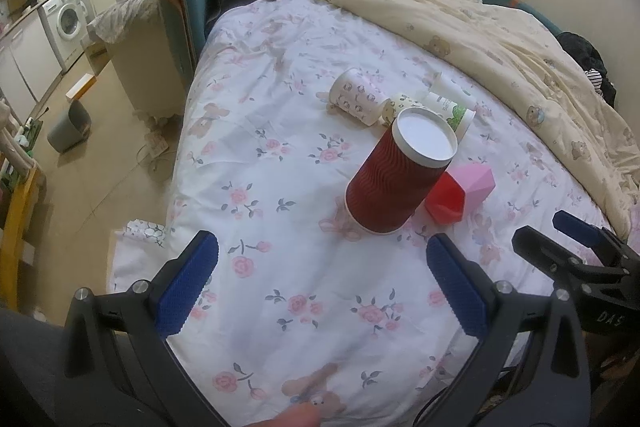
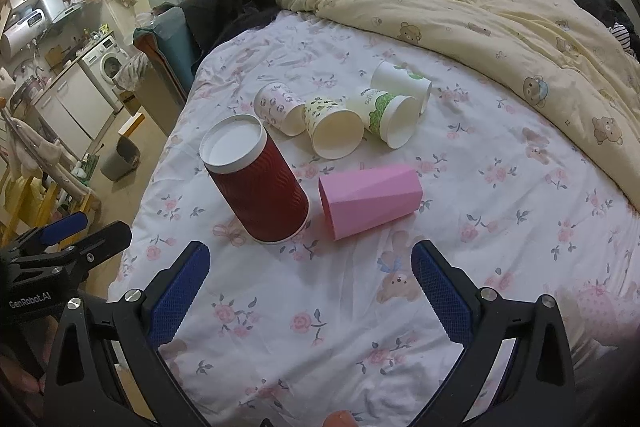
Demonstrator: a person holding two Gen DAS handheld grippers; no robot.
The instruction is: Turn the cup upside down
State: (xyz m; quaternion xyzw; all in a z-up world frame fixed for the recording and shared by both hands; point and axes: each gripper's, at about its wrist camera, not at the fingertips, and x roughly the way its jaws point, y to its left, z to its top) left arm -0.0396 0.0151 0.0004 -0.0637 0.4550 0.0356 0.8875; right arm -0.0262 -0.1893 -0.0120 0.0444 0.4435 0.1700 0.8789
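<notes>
A dark red ribbed paper cup (image 1: pixel 394 179) (image 2: pixel 256 183) stands upside down on the floral bedsheet (image 1: pixel 280 187), its white base facing up. A pink faceted cup (image 2: pixel 370 199) (image 1: pixel 470 185) lies on its side just right of it. Several paper cups (image 2: pixel 332 119) (image 1: pixel 360 97) lie on their sides behind. My left gripper (image 1: pixel 320 287) is open and empty, in front of the red cup. My right gripper (image 2: pixel 310 291) is open and empty, in front of both cups; it also shows in the left wrist view (image 1: pixel 560 239).
A cream bear-print duvet (image 2: pixel 500 11) is bunched along the bed's far and right side. Dark clothes (image 2: pixel 232 3) are piled at the head end. The bed's left edge drops to a floor with a grey bin (image 1: pixel 68 127) and a washing machine (image 1: pixel 66 19).
</notes>
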